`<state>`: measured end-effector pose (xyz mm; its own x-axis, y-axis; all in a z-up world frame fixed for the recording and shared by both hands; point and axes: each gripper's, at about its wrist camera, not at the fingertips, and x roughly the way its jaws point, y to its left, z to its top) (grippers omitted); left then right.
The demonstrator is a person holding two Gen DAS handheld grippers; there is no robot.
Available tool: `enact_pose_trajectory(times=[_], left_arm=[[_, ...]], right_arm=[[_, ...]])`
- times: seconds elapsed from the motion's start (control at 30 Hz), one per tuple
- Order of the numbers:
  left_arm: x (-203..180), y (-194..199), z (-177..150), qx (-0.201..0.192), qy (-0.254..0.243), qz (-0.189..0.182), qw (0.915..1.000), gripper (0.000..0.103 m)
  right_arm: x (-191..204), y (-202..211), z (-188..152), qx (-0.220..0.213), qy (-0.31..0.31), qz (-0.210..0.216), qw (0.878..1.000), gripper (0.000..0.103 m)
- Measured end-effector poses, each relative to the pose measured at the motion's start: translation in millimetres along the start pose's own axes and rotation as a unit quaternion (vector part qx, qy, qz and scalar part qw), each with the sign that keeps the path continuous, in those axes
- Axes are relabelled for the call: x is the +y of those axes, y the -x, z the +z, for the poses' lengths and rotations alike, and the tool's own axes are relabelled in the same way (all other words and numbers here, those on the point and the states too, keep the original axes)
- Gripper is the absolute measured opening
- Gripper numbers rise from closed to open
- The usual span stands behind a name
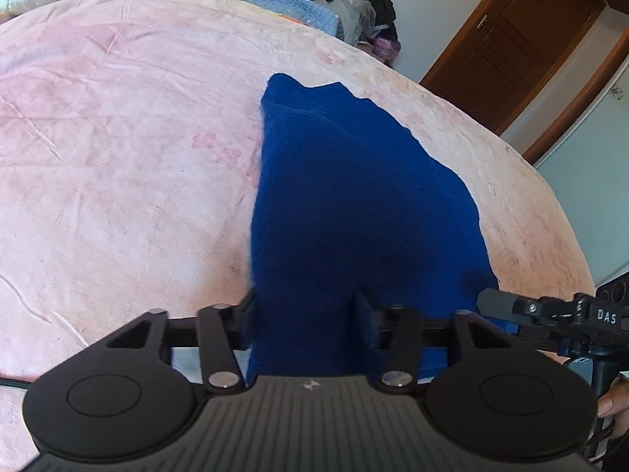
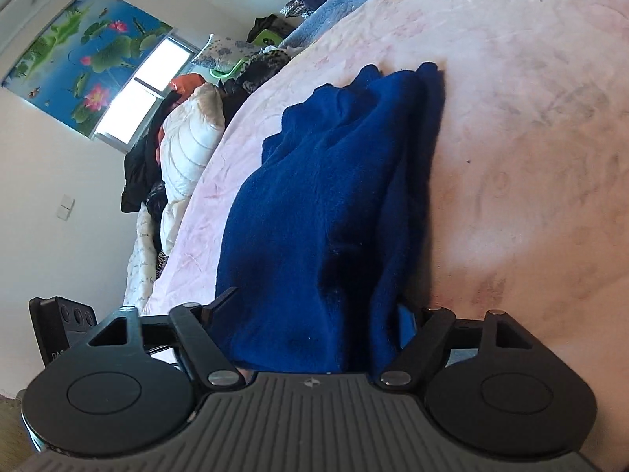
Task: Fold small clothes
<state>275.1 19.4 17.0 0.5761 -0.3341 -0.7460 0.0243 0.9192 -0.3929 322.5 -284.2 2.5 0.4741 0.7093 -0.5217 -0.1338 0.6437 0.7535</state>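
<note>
Now both grippers hold a blue garment [image 1: 354, 196] above a pink bed [image 1: 118, 157].
Left gripper [image 1: 304, 306] and right gripper [image 2: 314, 314] each pinch its near edge; the far end rests on the bed.

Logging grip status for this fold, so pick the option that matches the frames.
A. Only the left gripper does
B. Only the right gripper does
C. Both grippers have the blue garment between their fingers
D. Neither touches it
C: the blue garment runs between the fingers of the left gripper, and likewise between those of the right gripper, while it lies on the pink bedspread.
</note>
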Motion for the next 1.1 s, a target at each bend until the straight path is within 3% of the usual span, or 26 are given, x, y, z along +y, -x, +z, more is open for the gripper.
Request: enact_pose_trajectory(times=[0.03,0.1,0.23,0.33,0.47,0.63,1.1], left_arm=[[0.8,0.0,1.1,0.004,-0.004,0.005,1.0000,0.032],[1.4,0.0,2.9,0.010,-0.011,0.007,0.9999,0.028],[-9.7,0.9,0.6,0.008,-0.047,0.024,0.9986,0.020],[-19.2,-0.6,-4.2,0.000,-0.079,0.044,0.9959,0.020],[-20.4,-2.6,-5.4,-0.004,-0.081,0.049,0.9955,0.021],[-25.0,2.2,-7.4,-0.008,-0.098,0.051,0.9938,0.011],[-28.7,22.9,-8.5,-0.012,-0.108,0.051,0.9927,0.011]], right_arm=[[0.1,-1.1,-0.3,0.008,0.001,-0.009,1.000,0.039],[-4.5,-4.4,-3.0,0.025,-0.005,-0.024,0.999,0.020],[-11.9,-0.6,-8.5,0.016,-0.021,-0.004,1.000,0.020],[-12.9,-0.7,-10.2,0.014,-0.021,-0.004,1.000,0.021],[-12.4,1.3,-12.3,0.009,-0.015,-0.011,1.000,0.027],[-15.8,2.4,-11.7,0.008,-0.034,-0.003,0.999,0.019],[-4.7,12.6,-15.1,0.018,-0.037,0.010,0.999,0.018]])
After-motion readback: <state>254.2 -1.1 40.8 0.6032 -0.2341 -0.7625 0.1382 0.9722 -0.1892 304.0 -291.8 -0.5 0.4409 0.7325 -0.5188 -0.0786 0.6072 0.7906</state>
